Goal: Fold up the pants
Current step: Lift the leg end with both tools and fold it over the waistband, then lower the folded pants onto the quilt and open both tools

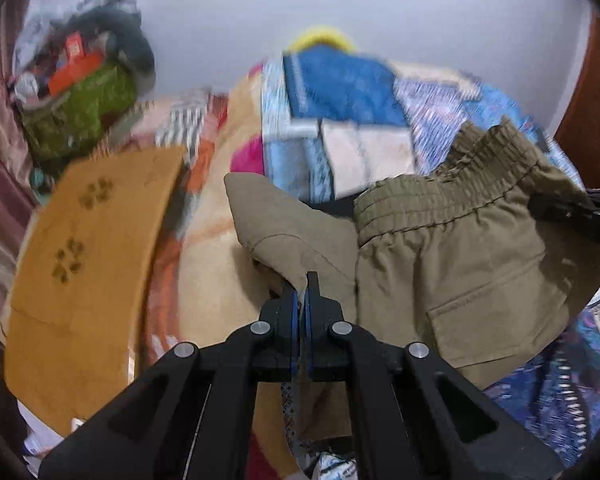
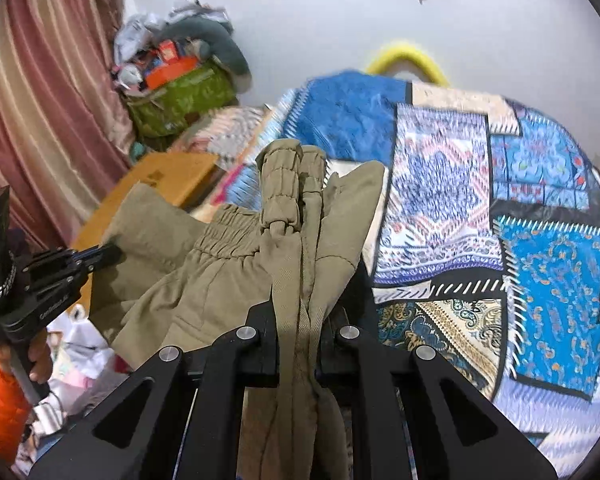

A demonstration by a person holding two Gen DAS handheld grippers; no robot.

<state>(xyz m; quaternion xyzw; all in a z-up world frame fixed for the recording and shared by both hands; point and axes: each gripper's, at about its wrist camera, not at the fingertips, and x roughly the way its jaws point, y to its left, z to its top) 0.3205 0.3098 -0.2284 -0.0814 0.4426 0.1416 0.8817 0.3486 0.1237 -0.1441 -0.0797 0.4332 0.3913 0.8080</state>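
Pants point(image 1: 452, 264), olive, hang above the bed point(image 2: 540, 272), gathered waistband point(image 1: 440, 196) up, stretched between my two tongs. My left tongs point(image 1: 300, 292) are pinched tight on a fold of the pants; my right tongs point(image 2: 298, 320) are clamped on a bunched strip of them. The bed wears a blue patchwork quilt point(image 2: 440, 200), bare on the right, running back to a white wall point(image 2: 500, 20). Far left, a pink curtain point(image 2: 40, 100) closes the room. Beside it, a green bag point(image 2: 180, 100) is stuffed with clothes and an orange box point(image 2: 168, 72). A tan mat point(image 1: 88, 260) lies left of the pants.
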